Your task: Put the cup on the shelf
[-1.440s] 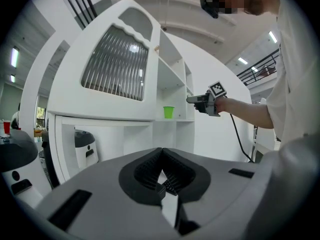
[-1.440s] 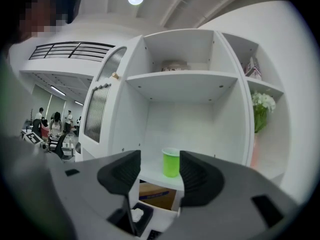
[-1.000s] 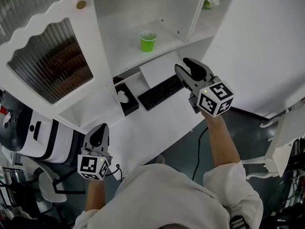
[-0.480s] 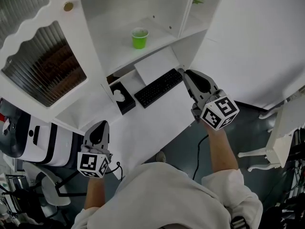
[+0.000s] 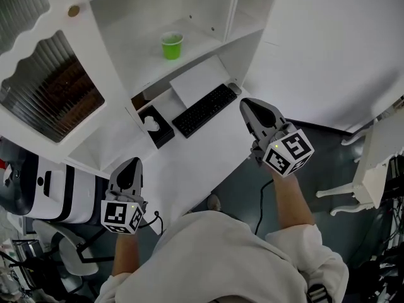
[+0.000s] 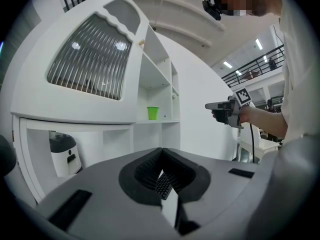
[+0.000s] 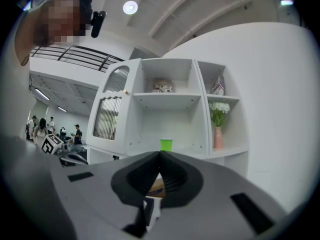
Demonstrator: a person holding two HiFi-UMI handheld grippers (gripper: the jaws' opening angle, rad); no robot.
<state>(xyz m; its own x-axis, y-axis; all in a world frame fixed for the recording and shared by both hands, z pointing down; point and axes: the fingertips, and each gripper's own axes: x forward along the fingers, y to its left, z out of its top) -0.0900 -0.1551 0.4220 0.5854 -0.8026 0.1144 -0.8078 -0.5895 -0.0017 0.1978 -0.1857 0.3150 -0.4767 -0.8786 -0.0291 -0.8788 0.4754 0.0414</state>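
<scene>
A green cup (image 5: 171, 45) stands upright on the white shelf (image 5: 142, 65), well apart from both grippers. The right gripper (image 5: 248, 106), jaws pressed together and empty, is held out over the white desk (image 5: 189, 163), pointing toward the shelf. The left gripper (image 5: 131, 167), jaws likewise together and empty, is held nearer the person's body.

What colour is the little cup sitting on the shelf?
Bright green. The cup shows best in the head view.

Cup (image 5: 171, 45) on shelf (image 5: 199, 40); keyboard (image 5: 204, 110) on desk (image 5: 189, 163) below, w/ box (image 5: 154, 125) at its left.
</scene>
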